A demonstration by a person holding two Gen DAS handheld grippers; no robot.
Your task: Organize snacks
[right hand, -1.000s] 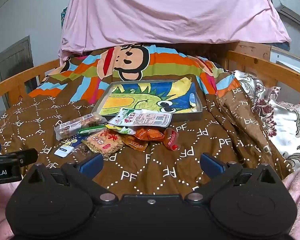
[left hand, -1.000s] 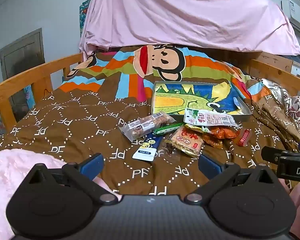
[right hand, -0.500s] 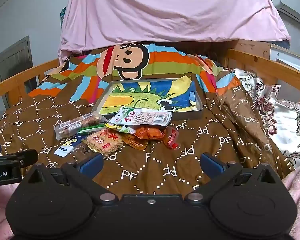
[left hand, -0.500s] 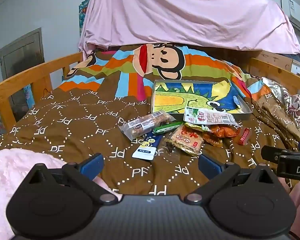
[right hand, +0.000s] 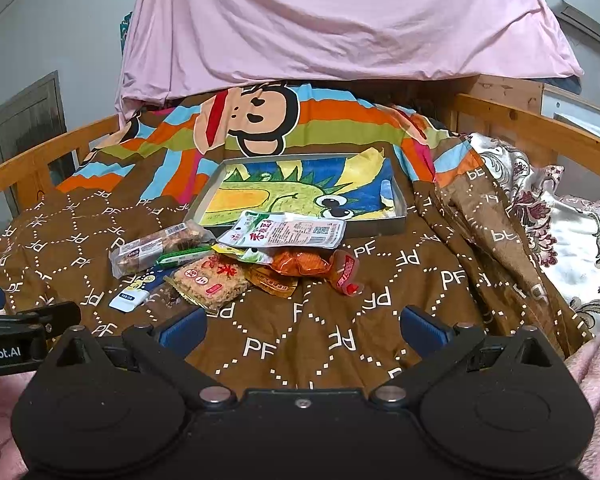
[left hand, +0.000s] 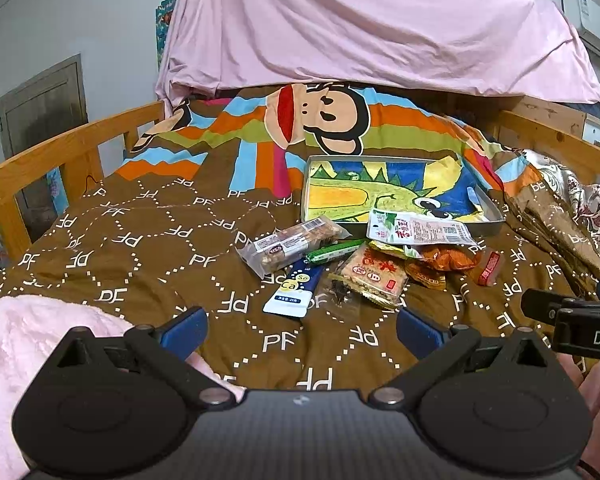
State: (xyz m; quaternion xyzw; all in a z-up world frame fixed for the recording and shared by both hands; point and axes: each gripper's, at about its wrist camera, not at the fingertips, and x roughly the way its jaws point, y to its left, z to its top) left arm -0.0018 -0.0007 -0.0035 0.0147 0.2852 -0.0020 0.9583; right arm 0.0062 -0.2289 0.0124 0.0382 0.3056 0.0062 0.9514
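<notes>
With both the left gripper (left hand: 300, 330) and right gripper (right hand: 302, 330) spread empty, overlapping snack packets (right hand: 236, 256) at twelve o'clock risk dragging neighbours off the tray (right hand: 398, 200) edge.

— Was there room in front of the left hand-held gripper (left hand: 302, 330)?
— Yes, bare brown quilt (left hand: 148, 248) lay between its spread fingers and the snack pile (left hand: 364, 264).
— And the tray (left hand: 486, 206)?
— Its inside was free, but the snacks crowded its near edge, and wooden rails (left hand: 60, 148) closed both sides of the bed.
</notes>
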